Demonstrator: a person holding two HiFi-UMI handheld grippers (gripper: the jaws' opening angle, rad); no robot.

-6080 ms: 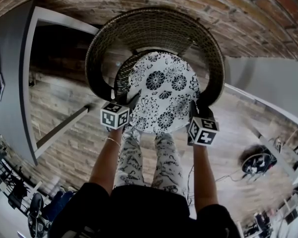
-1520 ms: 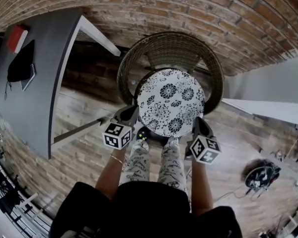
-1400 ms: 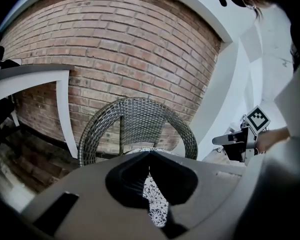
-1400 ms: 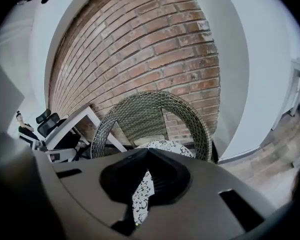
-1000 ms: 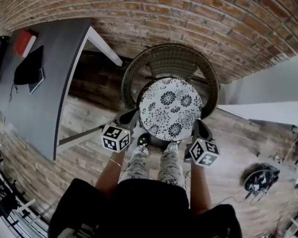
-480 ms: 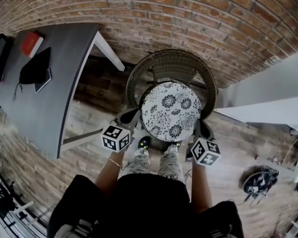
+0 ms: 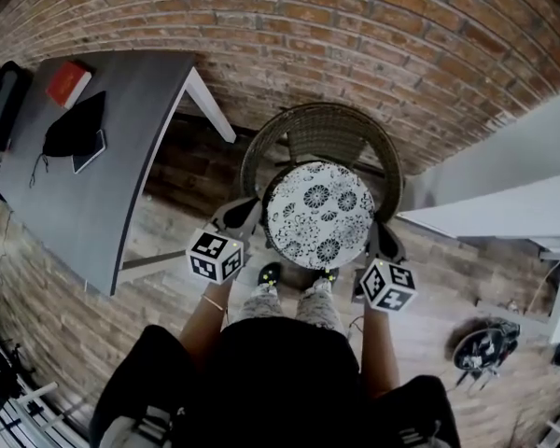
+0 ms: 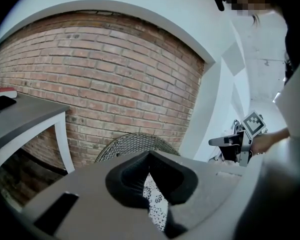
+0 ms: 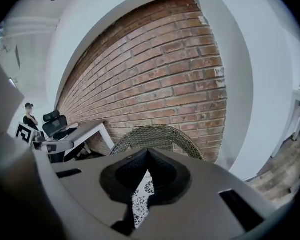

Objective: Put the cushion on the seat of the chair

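A round cushion (image 7: 319,215) with a black-and-white flower print hangs level over the seat of a round wicker chair (image 7: 322,127). My left gripper (image 7: 245,216) is shut on its left edge and my right gripper (image 7: 381,240) on its right edge. In the left gripper view a strip of cushion (image 8: 155,206) shows pinched between the jaws, with the chair back (image 8: 132,143) beyond. The right gripper view shows the same: cushion edge (image 9: 141,200) in the jaws, the chair back (image 9: 157,135) behind. The seat is hidden under the cushion.
A grey table (image 7: 93,185) stands left of the chair, with a red book (image 7: 67,82) and a black item (image 7: 75,124) on it. A brick wall (image 7: 355,26) runs behind the chair. A white partition (image 7: 504,203) is at the right. Cables lie on the wooden floor (image 7: 476,345).
Both grippers keep their hold on the cushion. The chair back has sunk lower in both gripper views, and chair and cushion look smaller in the head view.
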